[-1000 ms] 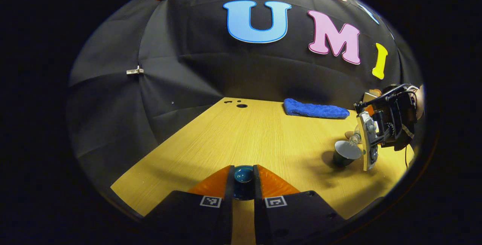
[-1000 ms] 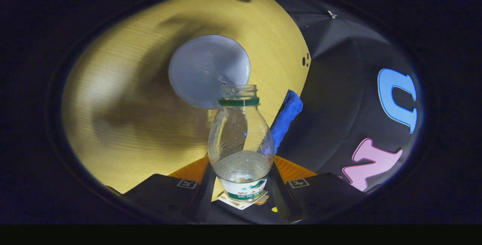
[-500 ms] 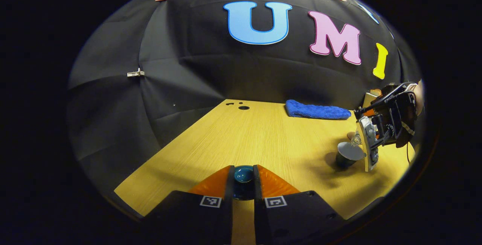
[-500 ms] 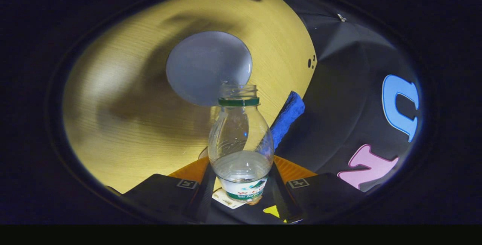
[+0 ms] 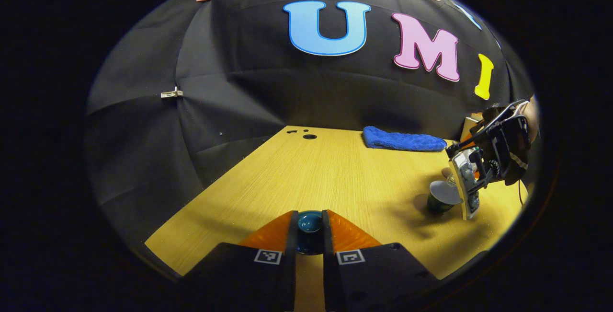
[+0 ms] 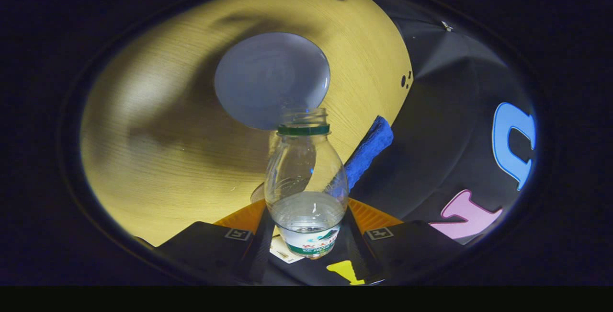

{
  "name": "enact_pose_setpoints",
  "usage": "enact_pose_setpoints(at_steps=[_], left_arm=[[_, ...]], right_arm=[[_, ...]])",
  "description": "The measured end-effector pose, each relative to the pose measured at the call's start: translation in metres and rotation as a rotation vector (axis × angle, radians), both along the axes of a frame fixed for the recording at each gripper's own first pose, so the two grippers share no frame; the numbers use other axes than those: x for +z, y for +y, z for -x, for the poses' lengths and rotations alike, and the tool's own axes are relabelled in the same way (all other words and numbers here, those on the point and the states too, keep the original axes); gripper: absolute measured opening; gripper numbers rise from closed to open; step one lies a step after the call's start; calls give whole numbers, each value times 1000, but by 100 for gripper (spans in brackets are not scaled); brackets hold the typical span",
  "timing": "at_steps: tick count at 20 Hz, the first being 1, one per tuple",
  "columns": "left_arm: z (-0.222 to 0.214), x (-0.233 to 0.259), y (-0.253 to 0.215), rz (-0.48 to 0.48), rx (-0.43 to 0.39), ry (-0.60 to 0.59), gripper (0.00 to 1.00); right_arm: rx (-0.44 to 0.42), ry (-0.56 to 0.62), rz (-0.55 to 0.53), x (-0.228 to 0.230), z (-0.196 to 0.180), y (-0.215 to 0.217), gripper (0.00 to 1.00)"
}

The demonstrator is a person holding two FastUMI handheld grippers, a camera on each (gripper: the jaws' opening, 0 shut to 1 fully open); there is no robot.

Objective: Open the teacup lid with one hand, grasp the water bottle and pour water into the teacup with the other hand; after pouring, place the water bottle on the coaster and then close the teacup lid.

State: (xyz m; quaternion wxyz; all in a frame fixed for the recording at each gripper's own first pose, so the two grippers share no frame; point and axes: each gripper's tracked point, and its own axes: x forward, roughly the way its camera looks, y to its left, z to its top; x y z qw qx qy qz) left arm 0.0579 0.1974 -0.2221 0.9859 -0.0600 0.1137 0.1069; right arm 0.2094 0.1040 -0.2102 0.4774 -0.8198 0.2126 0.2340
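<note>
The pouring step was in hand. The right gripper (image 6: 306, 235) was clamped on the bottle (image 6: 305, 192), both fingers pressing its lower body, with the open neck tipped toward the cup (image 6: 272, 80). Water sat low in the bottle, pooled near the label end and well short of the neck. From this angle the cup's inside looked pale and flat, and I could not tell how much water it held. In the left gripper view the cup (image 5: 443, 196) stood on the table (image 5: 335, 173) near the right edge, with the right gripper (image 5: 467, 185) just above it and a blue cloth (image 5: 403, 140) farther back by the wall.

The left gripper (image 5: 310, 228) was closed on the lid (image 5: 309, 221) by its knob, held off to one side, well apart from the cup.

Next, I judged, the bottle needed more tilt to bring water to the neck, mouth kept over the cup, then righting and setting down on the coaster, which I could not make out.
</note>
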Motion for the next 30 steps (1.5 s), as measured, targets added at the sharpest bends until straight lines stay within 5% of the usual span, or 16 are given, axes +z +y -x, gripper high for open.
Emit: enact_pose_setpoints(at_steps=[30], left_arm=[[13, 6, -1, 20, 16, -2, 27]], right_arm=[[91, -24, 107, 32, -2, 18, 71]])
